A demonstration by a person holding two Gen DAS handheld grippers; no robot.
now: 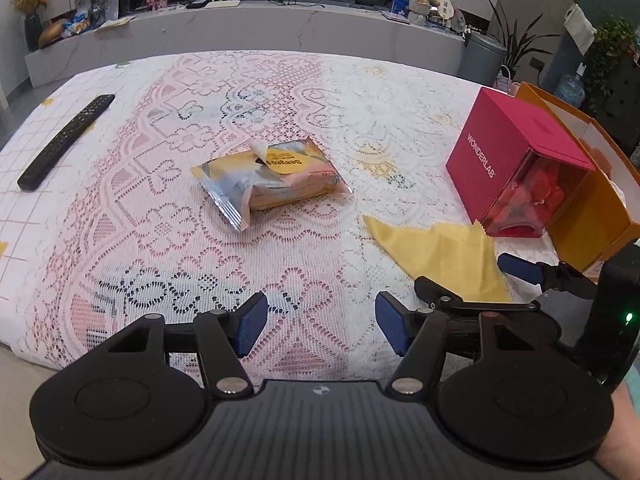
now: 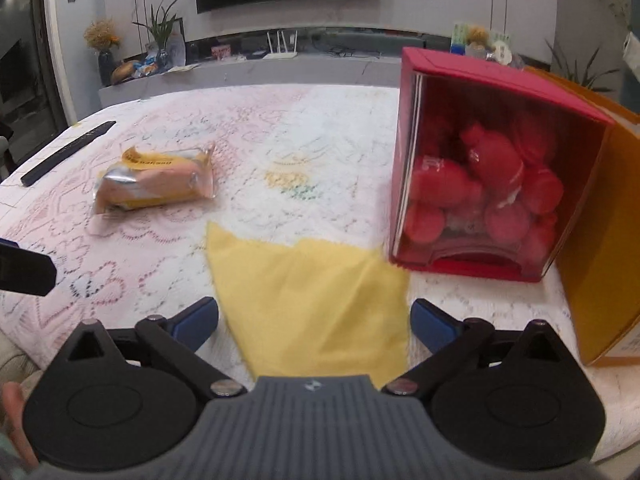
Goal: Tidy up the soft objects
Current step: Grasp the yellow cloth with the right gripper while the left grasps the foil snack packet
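1. Yellow cloth (image 2: 316, 304) lies flat on the lace tablecloth (image 1: 240, 264), near the table's front edge, just in front of and left of the red box.
2. Right gripper (image 2: 315, 322) is spread wide, blue pads on either side of the cloth's near end, nothing pinched; whether the pads touch the fabric is unclear.
3. Left gripper (image 1: 321, 328) is released too, jaws apart over bare lace, holding nothing.
4. Wet-wipes pack (image 1: 270, 182) sits mid-table, sticker flap peeled up, well apart from the cloth.
5. Red WONDERLAB box (image 1: 516, 168) stands at the right with a clear front full of red pieces; the cloth's far corner reaches its base.
6. Orange box (image 2: 600, 240) stands touching the red box's right side.
7. Black remote control (image 1: 66, 142) lies at the far left.
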